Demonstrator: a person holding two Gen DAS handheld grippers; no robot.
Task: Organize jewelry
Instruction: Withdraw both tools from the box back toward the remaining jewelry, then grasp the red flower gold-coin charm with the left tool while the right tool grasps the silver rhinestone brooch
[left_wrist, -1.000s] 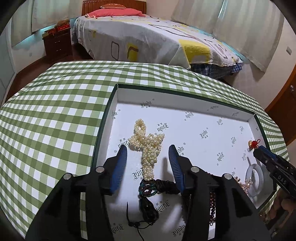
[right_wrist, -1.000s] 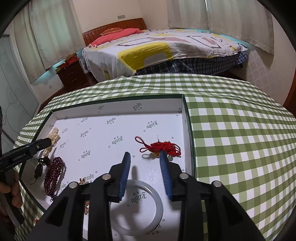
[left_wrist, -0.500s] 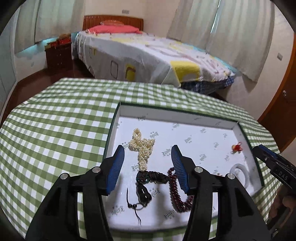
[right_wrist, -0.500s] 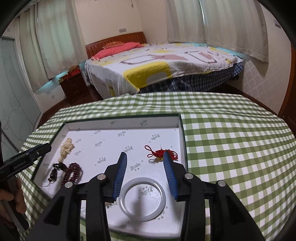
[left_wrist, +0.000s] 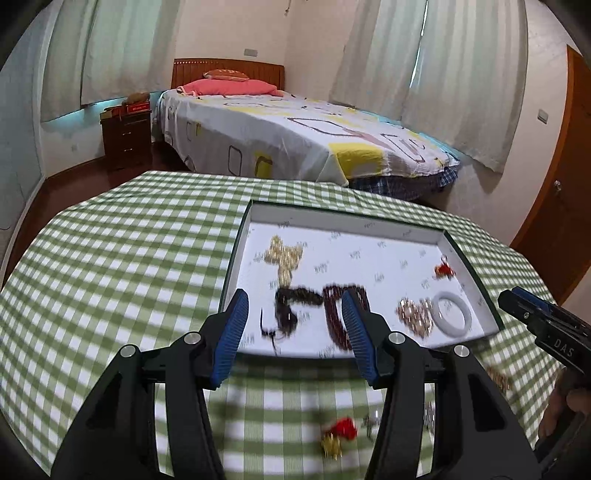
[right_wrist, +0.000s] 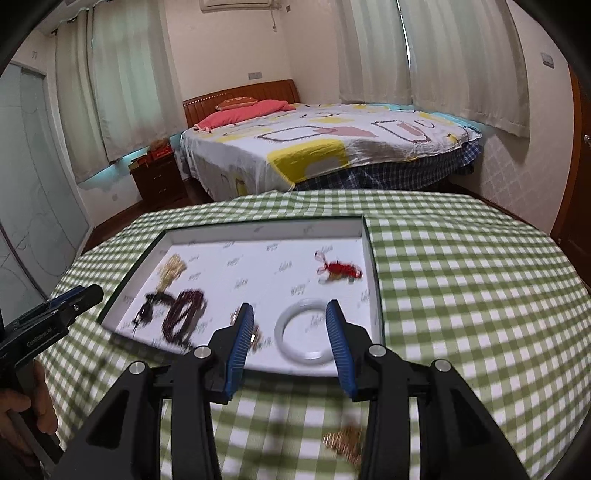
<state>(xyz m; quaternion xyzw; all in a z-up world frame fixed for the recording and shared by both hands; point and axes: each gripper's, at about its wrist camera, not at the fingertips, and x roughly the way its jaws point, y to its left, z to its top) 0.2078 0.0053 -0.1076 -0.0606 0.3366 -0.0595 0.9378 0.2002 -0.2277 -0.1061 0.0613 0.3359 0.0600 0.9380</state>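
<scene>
Holding both tools above the near edge of the checked tablecloth (left_wrist: 110, 266), you have your left gripper (left_wrist: 291, 332) parted with nothing between its blue pads, and your right gripper (right_wrist: 290, 341) likewise parted and empty. Nearest you, outside the tray, a red-and-gold charm (left_wrist: 338, 437) and a blurred gold-brown trinket (right_wrist: 343, 441) lie on the cloth by its near edge. Beyond them sits the white tray (left_wrist: 476, 273). Along its near edge, from the left corner to the right, lie a black cord piece (left_wrist: 291, 302), a dark red bead strand (left_wrist: 338, 314), a gold cluster (left_wrist: 415, 314) and a white bangle (right_wrist: 306, 334) at the near right corner. Farther in, a pearl piece (left_wrist: 282, 256) rests by the left wall and a red knot tassel (right_wrist: 338, 269) by the right wall. Past the table stands a bed (right_wrist: 332, 144).
</scene>
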